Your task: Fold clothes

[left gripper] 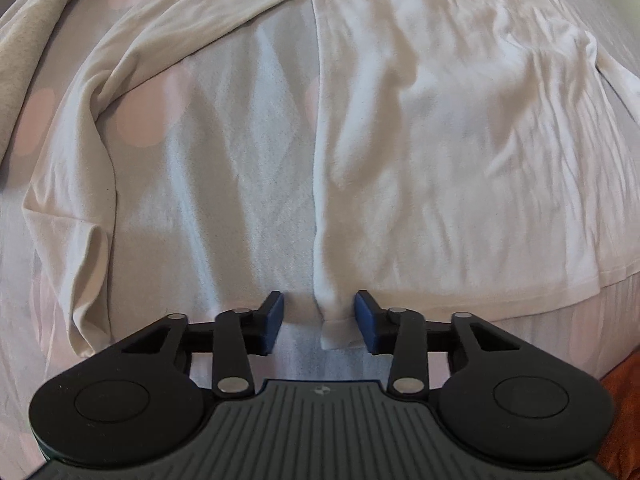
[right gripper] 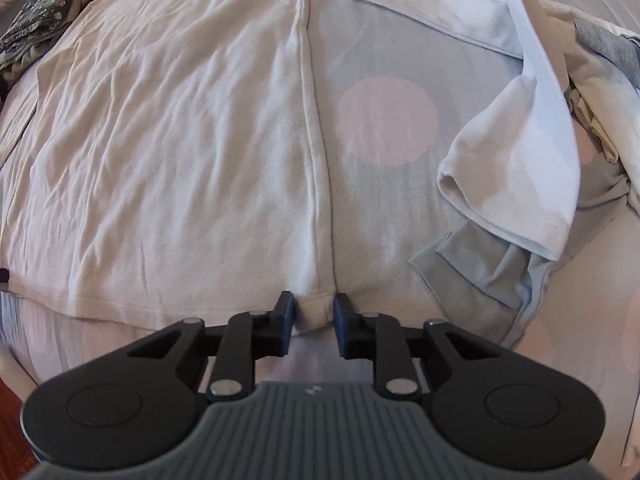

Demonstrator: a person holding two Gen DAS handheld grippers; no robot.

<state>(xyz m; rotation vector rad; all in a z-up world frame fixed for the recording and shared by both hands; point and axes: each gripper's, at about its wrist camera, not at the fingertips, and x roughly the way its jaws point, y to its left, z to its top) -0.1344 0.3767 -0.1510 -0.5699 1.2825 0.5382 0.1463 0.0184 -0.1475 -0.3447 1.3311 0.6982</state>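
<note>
Grippers, left gripper [left gripper: 319, 322] and right gripper [right gripper: 314, 325], straddle opposite hem corners of the white cotton long-sleeved shirt [left gripper: 460, 140], jaws spread, not yet pinching; we judge we are readying a fold on the pink-dotted bedsheet [right gripper: 384, 208].

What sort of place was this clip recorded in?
Probably a bedroom: a white shirt lies spread on a bed sheet with pink dots, and more clothes are piled beside it.

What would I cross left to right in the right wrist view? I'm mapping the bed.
Patterned cloth → white shirt → pink dot on the sheet → shirt sleeve → grey clothes.
</note>
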